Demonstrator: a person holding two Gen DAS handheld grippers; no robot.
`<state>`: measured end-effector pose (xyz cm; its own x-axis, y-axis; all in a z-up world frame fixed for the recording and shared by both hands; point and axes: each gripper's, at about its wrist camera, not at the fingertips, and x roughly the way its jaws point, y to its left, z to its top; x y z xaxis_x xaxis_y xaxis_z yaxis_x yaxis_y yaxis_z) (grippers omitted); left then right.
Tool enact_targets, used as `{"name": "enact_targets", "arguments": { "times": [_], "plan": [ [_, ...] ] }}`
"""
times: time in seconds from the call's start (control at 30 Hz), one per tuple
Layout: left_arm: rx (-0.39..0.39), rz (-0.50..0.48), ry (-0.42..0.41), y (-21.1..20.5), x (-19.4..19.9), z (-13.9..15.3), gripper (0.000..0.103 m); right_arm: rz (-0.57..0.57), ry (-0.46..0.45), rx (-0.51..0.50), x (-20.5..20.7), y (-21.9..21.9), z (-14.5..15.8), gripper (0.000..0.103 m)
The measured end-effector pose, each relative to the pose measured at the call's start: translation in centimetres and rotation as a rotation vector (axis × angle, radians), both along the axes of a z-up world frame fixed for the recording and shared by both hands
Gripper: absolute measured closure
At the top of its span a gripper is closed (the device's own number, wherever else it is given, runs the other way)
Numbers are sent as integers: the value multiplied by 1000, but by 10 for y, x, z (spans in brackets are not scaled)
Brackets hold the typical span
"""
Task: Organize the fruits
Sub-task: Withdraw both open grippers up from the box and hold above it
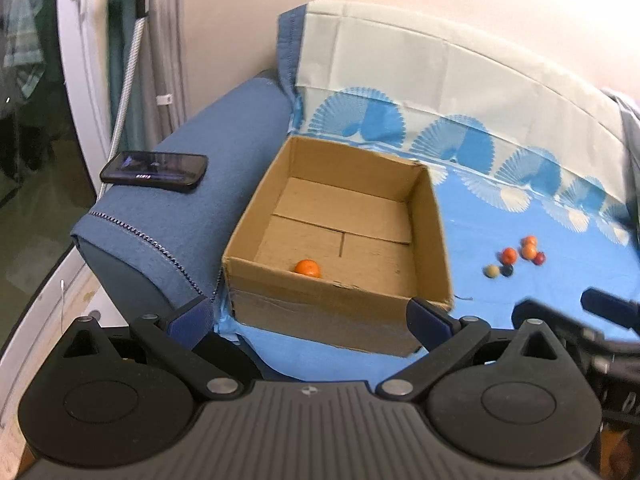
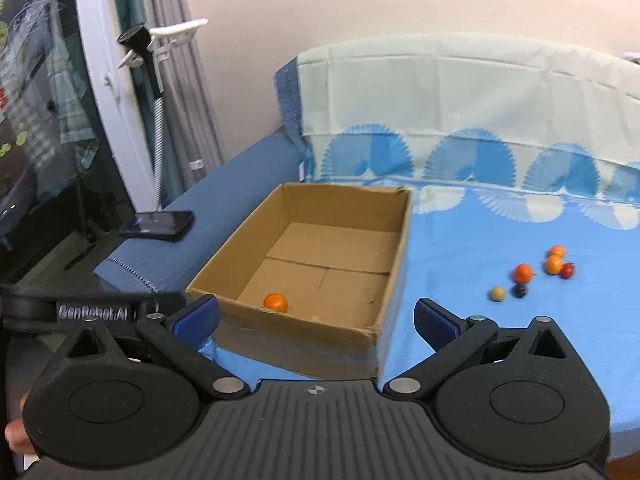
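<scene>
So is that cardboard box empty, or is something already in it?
Not empty. The cardboard box is open-topped and holds one orange fruit near its front wall; the rest of its floor looks bare. Six small fruits lie outside on the blue sheet.

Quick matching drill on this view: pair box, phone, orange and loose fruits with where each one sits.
Things:
1. box
2. phone
3. orange
4. loose fruits

Places:
A. on the sofa arm
B. inside the box, near its front wall
C. on the blue sheet, right of the box
D. on the sheet, beside the sofa arm

Pairs: 1-D, 2-A, 3-B, 4-C
</scene>
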<state>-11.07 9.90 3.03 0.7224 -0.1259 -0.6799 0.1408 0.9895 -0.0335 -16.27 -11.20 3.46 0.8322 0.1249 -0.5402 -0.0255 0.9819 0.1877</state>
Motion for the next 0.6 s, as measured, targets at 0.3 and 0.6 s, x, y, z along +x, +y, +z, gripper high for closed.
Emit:
{"name": "enact_targets", "arguments": {
  "times": [0.3, 0.6],
  "plan": [
    [2, -50, -32, -8, -19, 7, 0, -82, -65, -15, -33, -8, 11, 1],
    [-10, -47, -37, -3, -21, 9, 0, -35, -91, -35, -38, 2, 15, 1]
  ]
}}
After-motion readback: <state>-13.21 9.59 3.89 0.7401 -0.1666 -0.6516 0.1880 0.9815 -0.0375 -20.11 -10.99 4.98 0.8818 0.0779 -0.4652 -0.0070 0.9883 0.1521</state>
